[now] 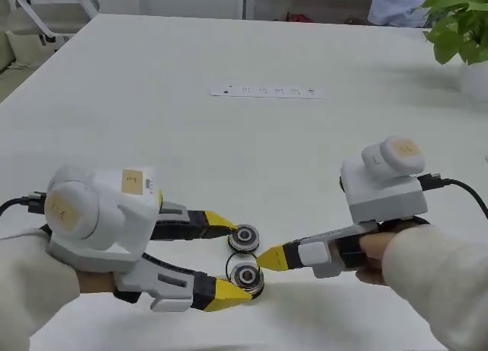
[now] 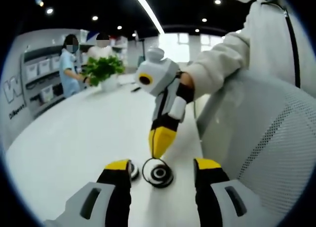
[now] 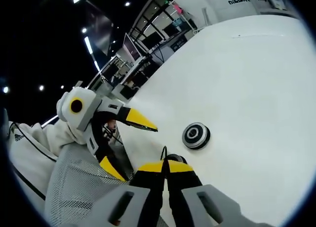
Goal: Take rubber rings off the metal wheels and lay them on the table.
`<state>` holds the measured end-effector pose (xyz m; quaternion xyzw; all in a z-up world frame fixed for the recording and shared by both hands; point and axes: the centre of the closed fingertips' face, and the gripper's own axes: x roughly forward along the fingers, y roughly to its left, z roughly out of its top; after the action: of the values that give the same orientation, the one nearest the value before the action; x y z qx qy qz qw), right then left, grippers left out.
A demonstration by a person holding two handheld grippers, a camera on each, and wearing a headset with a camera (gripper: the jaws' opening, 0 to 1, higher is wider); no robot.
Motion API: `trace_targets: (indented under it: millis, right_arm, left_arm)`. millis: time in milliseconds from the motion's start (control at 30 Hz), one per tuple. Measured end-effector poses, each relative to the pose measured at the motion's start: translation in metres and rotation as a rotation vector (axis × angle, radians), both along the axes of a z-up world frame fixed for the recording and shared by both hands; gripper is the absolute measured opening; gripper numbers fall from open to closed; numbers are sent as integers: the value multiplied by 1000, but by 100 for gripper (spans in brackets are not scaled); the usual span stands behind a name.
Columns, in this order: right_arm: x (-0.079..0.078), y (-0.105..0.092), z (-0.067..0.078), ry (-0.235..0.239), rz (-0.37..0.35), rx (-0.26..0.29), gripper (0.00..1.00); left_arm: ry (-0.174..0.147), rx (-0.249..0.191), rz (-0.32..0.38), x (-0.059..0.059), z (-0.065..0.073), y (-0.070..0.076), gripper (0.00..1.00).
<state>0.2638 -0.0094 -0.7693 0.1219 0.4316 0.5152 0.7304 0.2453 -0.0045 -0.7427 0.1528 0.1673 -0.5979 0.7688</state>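
Two metal wheels (image 1: 245, 237) sit near the tabletop's (image 1: 267, 137) near edge, between the jaws of the wide-open left gripper (image 1: 229, 256). The closed right gripper (image 1: 267, 258) pinches a rubber ring (image 3: 163, 149).

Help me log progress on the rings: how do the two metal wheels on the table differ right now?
The far wheel's snug ring sits seated all round; the near wheel's loose ring rises partly off it as a thin loop. The right hand-held gripper is shut on the near wheel's ring, while nothing pinches the far wheel. Both lie flat on the table, by the open left hand-held gripper's jaw tips.
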Motion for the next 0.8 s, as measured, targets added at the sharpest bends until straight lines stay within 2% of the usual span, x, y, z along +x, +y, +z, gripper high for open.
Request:
trace_targets:
  millis: [233,367,433,667,733,800]
  right_arm:
    - [10,-7,7,4,-44,41,0]
    - [13,-8,13,3,-64,62,0]
    - [14,-7,15,3,-73,71,0]
    - [17,-6,22,2,-92,98,0]
    - [17,-6,25,3,-98,110,0]
    - [18,-6,28,3,-102,121,0]
  left_arm:
    - [-21,15,0,-2,8,5,61]
    - [-24,3,17,-2,14,9,64]
    - [-15,-7,26,-3,17,11,66]
    - [-26,-47,117,5,29,29,73]
    - [-9,-57,143,6,30,32,77]
    - [-10,-63,154,6,31,35,79]
